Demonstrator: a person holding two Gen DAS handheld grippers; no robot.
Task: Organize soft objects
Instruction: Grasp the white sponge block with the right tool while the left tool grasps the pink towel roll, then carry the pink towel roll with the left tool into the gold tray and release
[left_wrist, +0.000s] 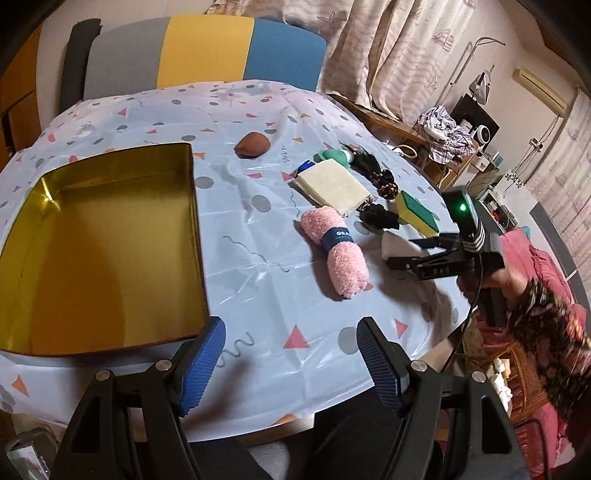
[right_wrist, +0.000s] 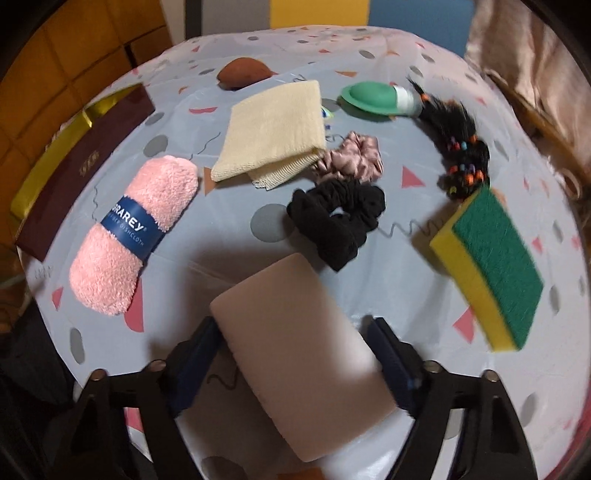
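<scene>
Beige sponge block (right_wrist: 303, 354): sits between the fingers of the right gripper (right_wrist: 295, 354), near the table's right edge; in the left wrist view it shows as a pale block (left_wrist: 395, 245) at that gripper's tips (left_wrist: 406, 254).
Right jaws: closed in on the block's two long sides, apparently gripping it (whether it is lifted off the cloth, I cannot tell).
Left gripper (left_wrist: 288, 354): jaws wide and holding nothing, hovering over the near edge of the table beside the tin.
Handling: the block looks light and squashy, likely to give under pressure, so a hold across its middle with modest squeeze seems best; too hard and it may bulge or spring out.
Gold tin box (left_wrist: 110, 251): open, nothing in it, at the table's left side; the likely destination.
Other soft things: pink rolled dishcloth (right_wrist: 136, 236) toward the middle, cream folded cloth (right_wrist: 273, 125), black scrunchie (right_wrist: 340, 218), pink satin scrunchie (right_wrist: 351, 157), yellow-green scrubbing sponge (right_wrist: 491, 266) near the right edge.
Surface: thin plastic tablecloth (left_wrist: 258, 280) with a confetti print, creased and glossy, probably slippery under the tin.
Room: a striped chair (left_wrist: 192, 55) at the far edge, curtains behind.
</scene>
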